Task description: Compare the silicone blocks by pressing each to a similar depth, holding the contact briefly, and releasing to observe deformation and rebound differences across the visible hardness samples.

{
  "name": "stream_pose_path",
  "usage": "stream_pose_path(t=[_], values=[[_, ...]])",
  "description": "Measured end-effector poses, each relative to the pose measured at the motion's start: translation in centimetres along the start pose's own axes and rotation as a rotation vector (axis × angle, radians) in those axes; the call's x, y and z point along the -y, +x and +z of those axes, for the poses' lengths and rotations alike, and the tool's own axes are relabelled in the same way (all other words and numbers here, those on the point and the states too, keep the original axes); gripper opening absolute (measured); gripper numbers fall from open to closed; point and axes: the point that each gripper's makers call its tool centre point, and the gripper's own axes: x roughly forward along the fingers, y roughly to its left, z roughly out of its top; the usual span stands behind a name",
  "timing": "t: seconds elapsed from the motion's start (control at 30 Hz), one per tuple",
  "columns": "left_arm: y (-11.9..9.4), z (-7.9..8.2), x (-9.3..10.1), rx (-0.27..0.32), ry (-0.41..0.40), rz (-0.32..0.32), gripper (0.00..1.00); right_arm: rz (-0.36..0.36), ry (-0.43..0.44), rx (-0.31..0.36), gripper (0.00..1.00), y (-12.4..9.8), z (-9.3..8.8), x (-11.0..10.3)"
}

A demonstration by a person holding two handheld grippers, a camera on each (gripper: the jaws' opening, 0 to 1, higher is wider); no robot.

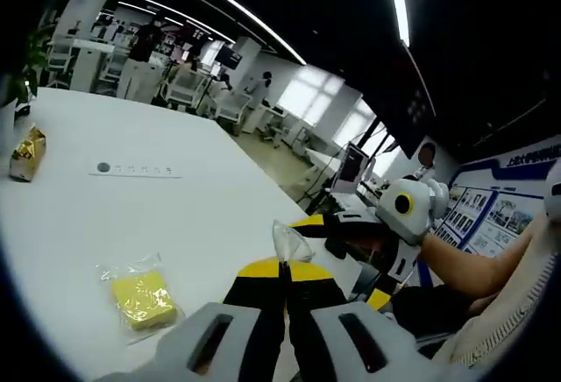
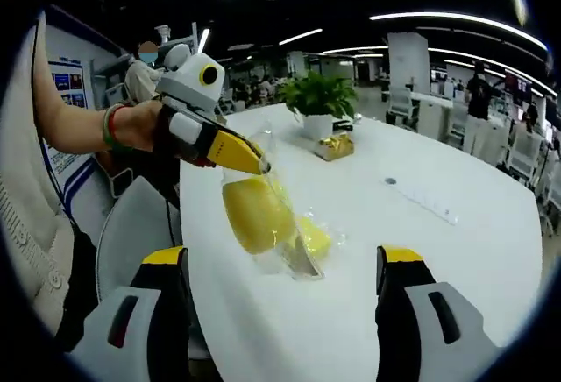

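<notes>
- left gripper view: left gripper (image 1: 285, 264) jaws pressed together, pinching the crinkled top edge of a clear plastic bag (image 1: 289, 240); the bag body hangs out of sight below the yellow-tipped black jaws
- second yellow silicone block (image 1: 144, 300) lies flat on the white desk (image 1: 175, 215) near its front edge, sealed in its own clear wrapper; squarish, matte, soft-looking corners
- gold foil-wrapped item (image 1: 26, 153) sits at the desk's far left edge, shiny and creased; a thin strip with a dark dot and small markings (image 1: 136, 170) lies flat mid-desk, markings too small to read
- right gripper (image 1: 377, 233) comes in from the right, white body with yellow ring, held by a bare forearm; cannot tell its jaw state from here
- right gripper view: right gripper (image 2: 280, 277) own jaws spread wide, nothing between them; black with yellow tips, grey bodies
- left gripper (image 2: 250, 159) here seen from outside, yellow tip clamped on the bag (image 2: 280, 224) top; bag hangs above the desk's near edge
- this view shows what the other hides: the bagged yellow block (image 2: 256, 215), rounded and smooth, hanging inside; the other block (image 2: 314, 237) visible behind it on the desk (image 2: 421, 251)
- potted green plant (image 2: 317, 102) in a white pot at the desk's far end, gold item (image 2: 335, 146) just in front of it; strip (image 2: 425, 196) toward the right edge
</notes>
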Motion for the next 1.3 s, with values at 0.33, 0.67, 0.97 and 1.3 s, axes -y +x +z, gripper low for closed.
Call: stream_pose_path(t=[0.33, 0.67, 0.97, 1.3], values=[[0.4, 0.7, 1.4, 0.004, -0.006, -0.058, 0.00, 0.079, 0.001, -0.039, 0.79, 3.1, -0.6, -0.4], [-0.1, 2.4, 2.3, 0.050, -0.052, -0.127, 0.00, 0.149, 0.111, 0.066, 0.68, 4.0, 0.5, -0.6], [0.4, 1.9, 1.7, 0.020, -0.037, -0.124, 0.00, 0.206, 0.129, 0.145, 0.38, 4.5, 1.5, -0.9], [0.7, 1.3, 1.1, -0.014, -0.006, -0.117, 0.00, 0.209, 0.103, 0.129, 0.28, 5.2, 0.6, -1.1]])
